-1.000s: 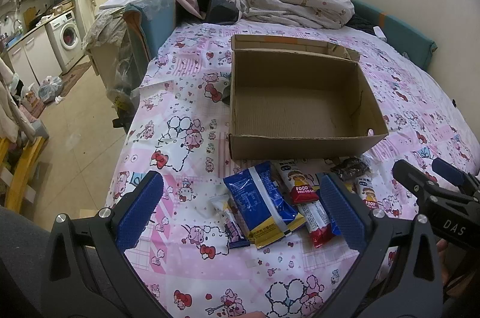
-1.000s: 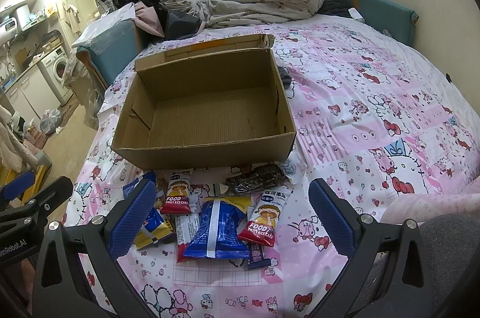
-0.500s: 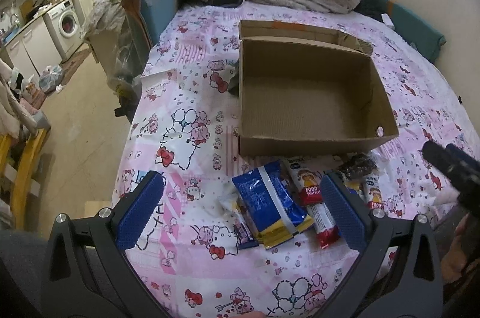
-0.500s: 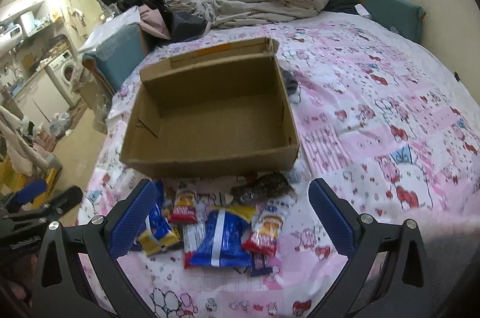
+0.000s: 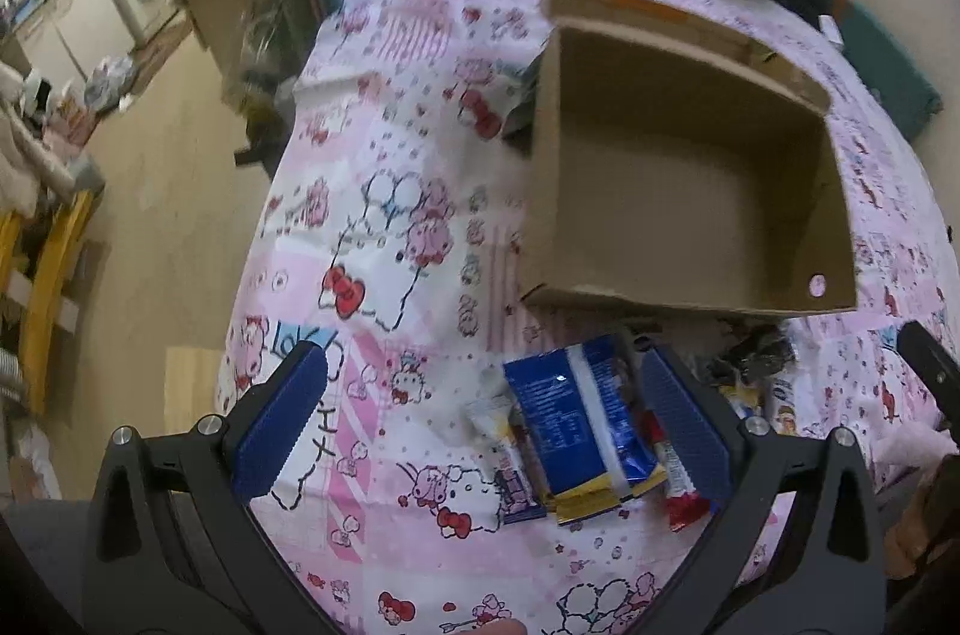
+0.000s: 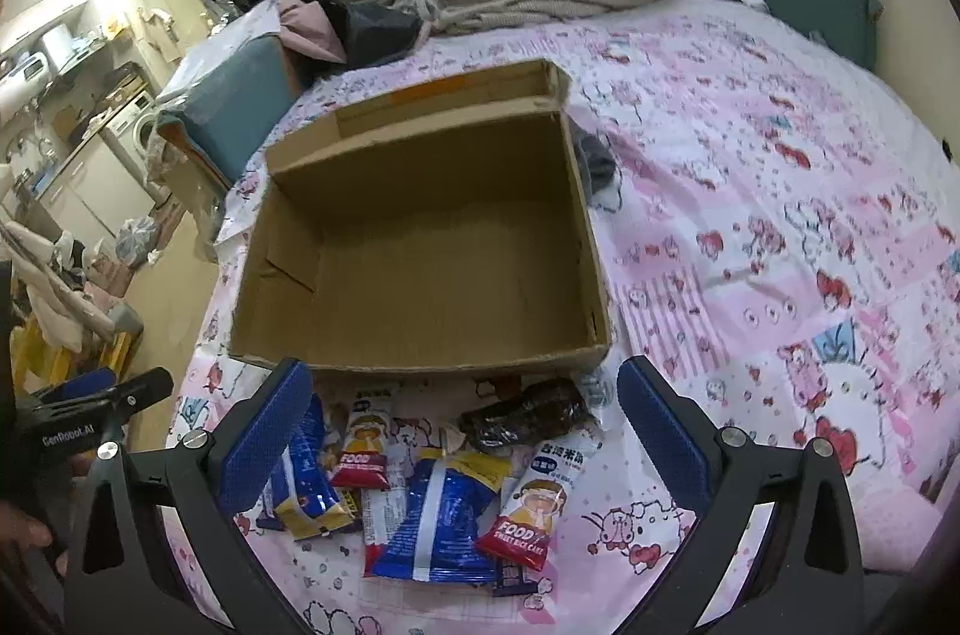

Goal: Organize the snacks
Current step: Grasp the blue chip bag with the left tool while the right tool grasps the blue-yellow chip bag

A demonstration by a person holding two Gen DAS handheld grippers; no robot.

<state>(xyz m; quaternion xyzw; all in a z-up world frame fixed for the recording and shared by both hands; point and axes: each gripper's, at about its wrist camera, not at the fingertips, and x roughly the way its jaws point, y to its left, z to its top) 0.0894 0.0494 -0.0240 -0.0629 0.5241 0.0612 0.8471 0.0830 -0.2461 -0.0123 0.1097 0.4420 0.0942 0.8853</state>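
Right wrist view: the right gripper (image 6: 459,431) has wide-open fingers holding nothing. Under it lie about six light, crinkly, slippery snack packets (image 6: 441,515), best pinched at an edge. At 12 o'clock sits one empty brown cardboard box (image 6: 420,239). The left gripper (image 5: 486,431) is wide too.

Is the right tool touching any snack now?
Apart. In the right wrist view, the open right tool hovers above the snacks; its blue pads grip nothing.
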